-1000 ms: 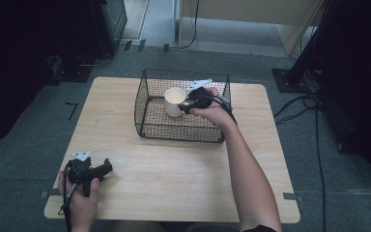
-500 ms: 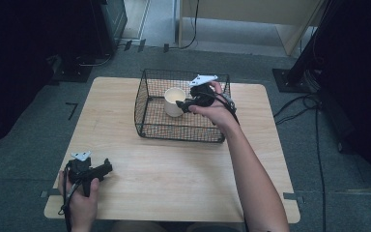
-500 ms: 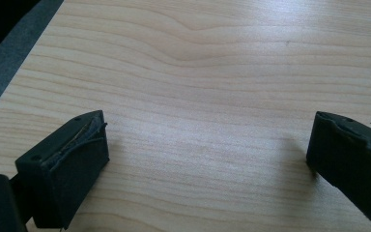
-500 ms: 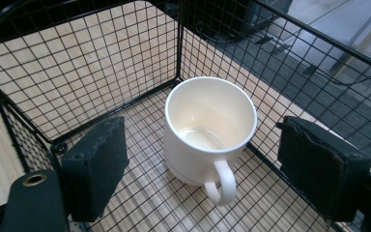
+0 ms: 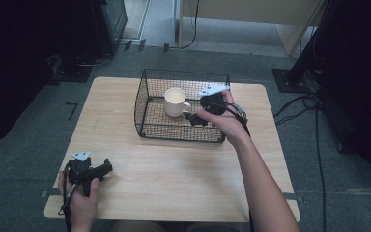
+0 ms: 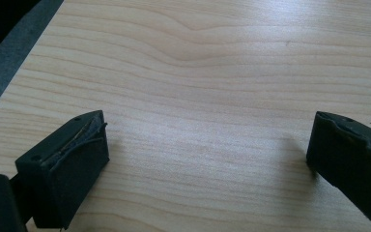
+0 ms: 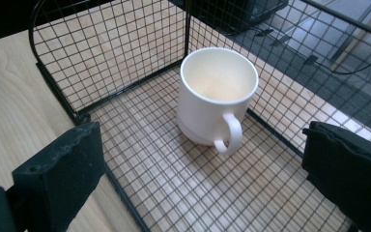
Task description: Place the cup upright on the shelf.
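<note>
A white mug [image 5: 175,101] [image 7: 217,99] stands upright inside a black wire basket [image 5: 147,92] [image 7: 111,53], handle toward my right gripper. The right gripper [image 5: 191,118] [image 7: 203,164] hovers over the basket's right part, just right of the mug. Its jaws have just been opening and now stand wide, with nothing between the pads and the mug clear ahead of them. At the table's front left my left gripper [image 5: 107,168] [image 6: 207,140] rests low over bare wood, open and empty.
The basket sits at the back middle of a light wooden table [image 5: 183,174]. Dark equipment and cables [image 5: 314,104] lie on the grey floor around the table. A wooden cabinet [image 5: 251,14] stands behind.
The right gripper has opened, let go of the mug and drawn back to the right and upward. The mug stays upright in the basket. The left hand has not moved.
</note>
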{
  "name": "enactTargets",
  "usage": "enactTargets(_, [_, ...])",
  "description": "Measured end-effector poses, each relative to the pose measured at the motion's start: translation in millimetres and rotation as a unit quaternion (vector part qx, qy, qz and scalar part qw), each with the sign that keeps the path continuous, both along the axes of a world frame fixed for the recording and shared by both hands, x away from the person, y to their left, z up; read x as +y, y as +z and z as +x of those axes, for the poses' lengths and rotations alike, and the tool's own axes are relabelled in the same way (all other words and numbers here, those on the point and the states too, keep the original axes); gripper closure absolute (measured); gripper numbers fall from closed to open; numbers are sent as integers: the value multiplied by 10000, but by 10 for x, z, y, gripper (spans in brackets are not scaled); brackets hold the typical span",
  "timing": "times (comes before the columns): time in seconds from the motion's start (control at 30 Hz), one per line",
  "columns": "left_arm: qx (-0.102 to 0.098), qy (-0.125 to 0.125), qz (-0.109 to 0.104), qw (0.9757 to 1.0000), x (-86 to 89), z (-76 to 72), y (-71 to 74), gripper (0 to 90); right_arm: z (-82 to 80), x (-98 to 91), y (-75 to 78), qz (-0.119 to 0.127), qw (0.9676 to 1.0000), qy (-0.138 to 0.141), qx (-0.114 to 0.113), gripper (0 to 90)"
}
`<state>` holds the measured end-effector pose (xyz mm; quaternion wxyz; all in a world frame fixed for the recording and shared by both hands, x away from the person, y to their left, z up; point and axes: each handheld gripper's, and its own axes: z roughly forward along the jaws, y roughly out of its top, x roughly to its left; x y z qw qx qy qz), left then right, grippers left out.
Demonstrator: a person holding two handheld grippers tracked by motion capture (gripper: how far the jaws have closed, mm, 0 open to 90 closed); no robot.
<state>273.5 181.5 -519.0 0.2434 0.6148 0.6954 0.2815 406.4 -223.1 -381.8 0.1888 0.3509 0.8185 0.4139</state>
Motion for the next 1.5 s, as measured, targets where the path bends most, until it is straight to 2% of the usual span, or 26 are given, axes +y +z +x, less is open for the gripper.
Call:
enactTargets(0.23, [0,1,0,10000,0,0,0,12,-138,-161,-45,-52,9999,-147,-3,0])
enactTargets(0.5, [0,-1,0,10000,0,0,0,13,-356,-327,-123,-28,9999,-117,0,0])
enactTargets(0.9, [1,-1,1,10000,0,0,0,12,-577,-564,-264,-51,9999,-129,-63,0])
enactTargets(1.0, [1,-1,2,10000,0,0,0,13,-647,-616,-302,24,9999,-92,-47,0])
enactTargets(1.1, [-8,7,-5,10000,-1,1,-1,12,-728,-648,-327,0,9999,-10,-144,0])
enactTargets(1.23, [0,-1,1,10000,0,0,0,12,-834,-700,-361,37,9999,20,-112,0])
enactTargets(1.5, [-6,-1,0,10000,0,0,-1,12,-990,-871,-466,114,9998,-162,-79,0])
